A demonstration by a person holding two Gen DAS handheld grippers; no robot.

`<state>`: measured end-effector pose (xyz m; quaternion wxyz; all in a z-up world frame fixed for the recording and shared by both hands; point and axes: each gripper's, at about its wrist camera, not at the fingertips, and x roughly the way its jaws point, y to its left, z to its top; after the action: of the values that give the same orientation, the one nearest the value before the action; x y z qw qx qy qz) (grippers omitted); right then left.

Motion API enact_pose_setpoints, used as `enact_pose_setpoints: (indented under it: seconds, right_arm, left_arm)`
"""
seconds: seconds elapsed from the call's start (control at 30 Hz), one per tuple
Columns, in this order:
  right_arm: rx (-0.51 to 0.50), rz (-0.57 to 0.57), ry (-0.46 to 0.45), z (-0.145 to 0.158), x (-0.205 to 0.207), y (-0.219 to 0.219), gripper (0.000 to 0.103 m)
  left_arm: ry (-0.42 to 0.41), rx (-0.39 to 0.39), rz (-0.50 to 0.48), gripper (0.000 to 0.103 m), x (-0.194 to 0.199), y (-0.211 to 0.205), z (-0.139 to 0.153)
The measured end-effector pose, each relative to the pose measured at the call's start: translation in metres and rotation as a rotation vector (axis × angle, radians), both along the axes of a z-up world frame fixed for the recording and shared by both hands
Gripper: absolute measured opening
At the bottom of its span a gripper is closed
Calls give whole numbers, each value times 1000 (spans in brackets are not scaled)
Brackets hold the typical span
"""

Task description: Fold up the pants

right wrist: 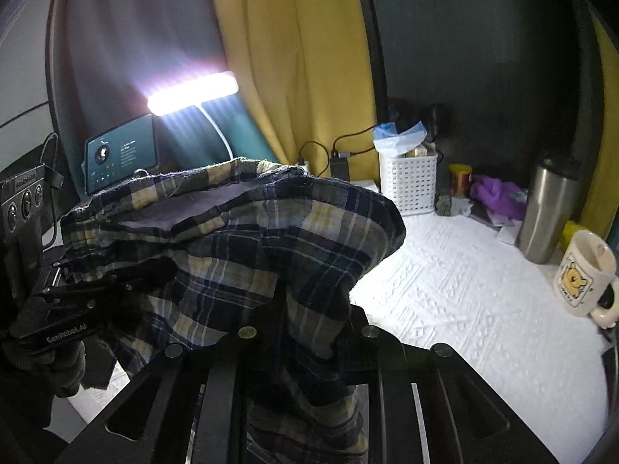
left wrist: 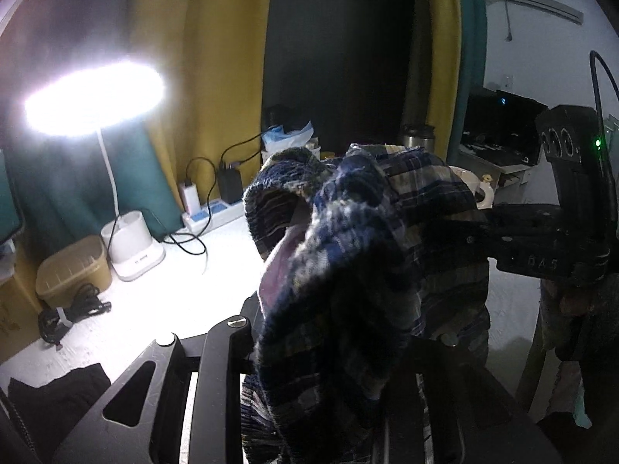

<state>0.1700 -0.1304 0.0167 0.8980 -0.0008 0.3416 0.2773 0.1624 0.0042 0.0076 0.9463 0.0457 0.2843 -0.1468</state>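
The plaid pants (left wrist: 348, 270), dark blue and yellow checked, hang bunched between both grippers above the white table. My left gripper (left wrist: 332, 332) is shut on the pants; the cloth drapes over its fingers and hides the tips. My right gripper (right wrist: 305, 332) is shut on the pants (right wrist: 240, 255) too, its tips buried in the fabric. The right gripper's body also shows in the left wrist view (left wrist: 541, 239), at the far side of the cloth. The left gripper's body shows in the right wrist view (right wrist: 58, 321), at the left.
A lit desk lamp (left wrist: 93, 96) stands back left beside a power strip (left wrist: 209, 216) with cables. A white basket (right wrist: 408, 181), steel flask (right wrist: 549, 208) and bear mug (right wrist: 584, 274) stand along the back right of the white table (right wrist: 464, 290). A tablet (right wrist: 120, 154) stands back left.
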Motion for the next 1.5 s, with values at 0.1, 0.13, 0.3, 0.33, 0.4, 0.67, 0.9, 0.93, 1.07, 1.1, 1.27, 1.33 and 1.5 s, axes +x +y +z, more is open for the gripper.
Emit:
enact_pose_setpoints:
  seconds: [0.1, 0.13, 0.3, 0.33, 0.4, 0.67, 0.9, 0.93, 1.07, 1.1, 1.27, 1.33, 1.5]
  right_arm:
    - [-2, -6, 11, -7, 4, -2, 19]
    - [-6, -8, 18, -12, 7, -3, 19]
    - [-19, -23, 79, -40, 28, -2, 19]
    - [-21, -25, 94, -47, 33, -3, 19]
    - [-23, -35, 119, -58, 44, -5, 19]
    - [-26, -88, 247, -108, 83, -20, 19]
    - [-11, -106, 301, -124, 92, -30, 45]
    - [-17, -123, 307, -125, 92, -33, 69]
    - [62, -117, 335, -129, 91, -45, 86]
    - [69, -115, 330, -129, 90, -46, 86]
    - [74, -57, 332, -130, 95, -29, 85]
    - [63, -22, 330, -130, 94, -18, 54]
    - [36, -3, 298, -124, 86, -5, 28]
  left_arm:
    - [20, -8, -8, 24, 8, 1, -7]
    - [32, -9, -9, 24, 11, 1, -10]
    - [139, -33, -18, 26, 44, 5, -40]
    - [161, -32, -17, 27, 52, 4, -46]
    - [196, -40, -19, 28, 64, 5, -55]
    - [332, -42, 53, 61, 104, 29, -89]
    - [481, -157, -7, 81, 127, 50, -121]
    - [477, -159, -2, 81, 128, 47, -122]
    - [487, -162, -49, 81, 130, 30, -123]
    - [474, -137, -63, 81, 129, 25, -123]
    - [462, -120, -92, 51, 132, 18, -124]
    - [474, -165, -108, 29, 129, 16, -124]
    - [372, -68, -101, 22, 106, -3, -112]
